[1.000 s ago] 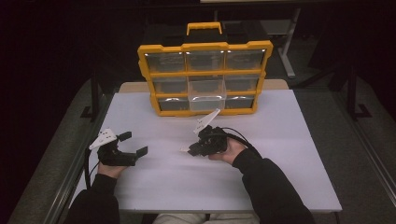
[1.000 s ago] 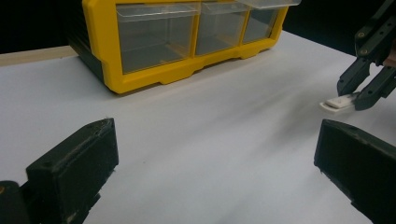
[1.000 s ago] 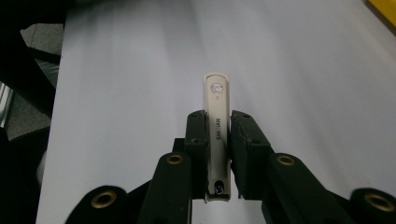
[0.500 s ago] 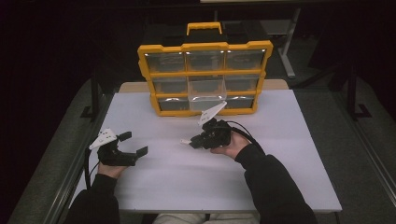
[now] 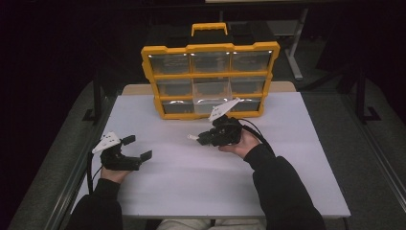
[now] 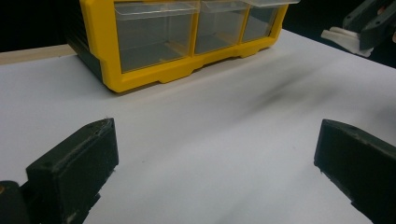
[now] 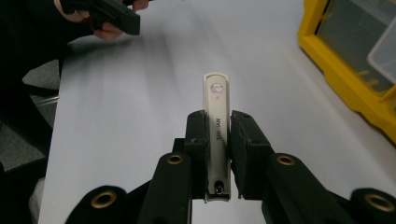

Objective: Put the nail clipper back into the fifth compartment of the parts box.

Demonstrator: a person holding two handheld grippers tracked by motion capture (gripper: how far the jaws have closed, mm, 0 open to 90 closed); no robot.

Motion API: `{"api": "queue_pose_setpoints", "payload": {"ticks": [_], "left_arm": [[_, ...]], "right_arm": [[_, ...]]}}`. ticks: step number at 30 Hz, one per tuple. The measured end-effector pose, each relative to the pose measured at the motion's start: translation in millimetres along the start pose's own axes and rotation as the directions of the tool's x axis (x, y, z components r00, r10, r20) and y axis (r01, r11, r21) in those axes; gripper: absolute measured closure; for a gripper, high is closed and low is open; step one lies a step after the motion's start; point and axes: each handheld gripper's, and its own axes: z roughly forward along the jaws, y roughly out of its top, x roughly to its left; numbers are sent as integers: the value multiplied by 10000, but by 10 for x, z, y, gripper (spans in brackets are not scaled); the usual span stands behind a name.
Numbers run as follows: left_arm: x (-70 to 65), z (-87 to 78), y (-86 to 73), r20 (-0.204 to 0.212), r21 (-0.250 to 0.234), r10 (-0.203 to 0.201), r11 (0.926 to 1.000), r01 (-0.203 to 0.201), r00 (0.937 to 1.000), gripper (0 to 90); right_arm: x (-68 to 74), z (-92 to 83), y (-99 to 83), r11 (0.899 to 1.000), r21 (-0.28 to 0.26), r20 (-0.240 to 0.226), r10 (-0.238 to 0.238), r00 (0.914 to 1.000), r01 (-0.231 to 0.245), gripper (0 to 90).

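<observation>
While spread wide, left gripper (image 5: 136, 148) fingers, right gripper (image 7: 218, 140) fingers tight on white nail clipper (image 7: 217, 121) above table (image 5: 191, 177)

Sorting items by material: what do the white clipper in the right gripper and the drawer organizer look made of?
Nail clipper: glossy white cover, probably plastic or enamelled metal, with printed lettering and a metal rivet. Organizer: matte yellow moulded plastic frame, clear see-through plastic drawers.

Workshop or lab test station: plain white rectangular table (image 5: 297, 182), yellow plastic parts organiser with clear drawers (image 5: 209, 79), dark surroundings.
</observation>
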Motion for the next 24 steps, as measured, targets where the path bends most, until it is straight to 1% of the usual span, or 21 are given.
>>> {"api": "queue_pose_setpoints", "payload": {"ticks": [4, 5, 10, 14, 15, 16, 19, 21, 24], "left_arm": [[2, -2, 0, -3, -9, 2, 10000, -2, 10000, 0], [2, -1, 0, -4, -5, 1, 10000, -1, 10000, 0], [3, -1, -1, -5, -14, -17, 10000, 17, 10000, 0], [2, -2, -1, -6, -8, -26, 10000, 26, 10000, 0], [6, -3, 0, -14, -10, 6, 10000, -6, 10000, 0], [5, -4, 0, -9, -17, -32, 10000, 32, 10000, 0], [5, -4, 1, -2, -26, -26, 10000, 26, 10000, 0], [5, -3, 0, -5, -14, -22, 10000, 22, 10000, 0], [4, -6, 1, -17, -21, -31, 10000, 31, 10000, 0]], "right_arm": [[-27, -66, 25, 9999, -144, 132, 6, 9999, -4, 766], [-42, -109, 42, 9997, -225, 212, 9, 9998, -4, 766], [-72, -174, 76, 9994, -341, 342, 6, 9994, 6, 767], [-96, -231, 127, 9992, -373, 466, 170, 9988, -153, 766], [-121, -263, 148, 9989, -408, 603, 234, 9979, -210, 766], [-121, -263, 148, 9989, -408, 603, 234, 9979, -210, 766], [-155, -322, 172, 9973, -643, 679, 400, 9969, -356, 766], [-176, -365, 196, 9971, -673, 811, 417, 9958, -363, 766], [-191, -394, 213, 9965, -739, 822, 443, 9956, -382, 766]]}}
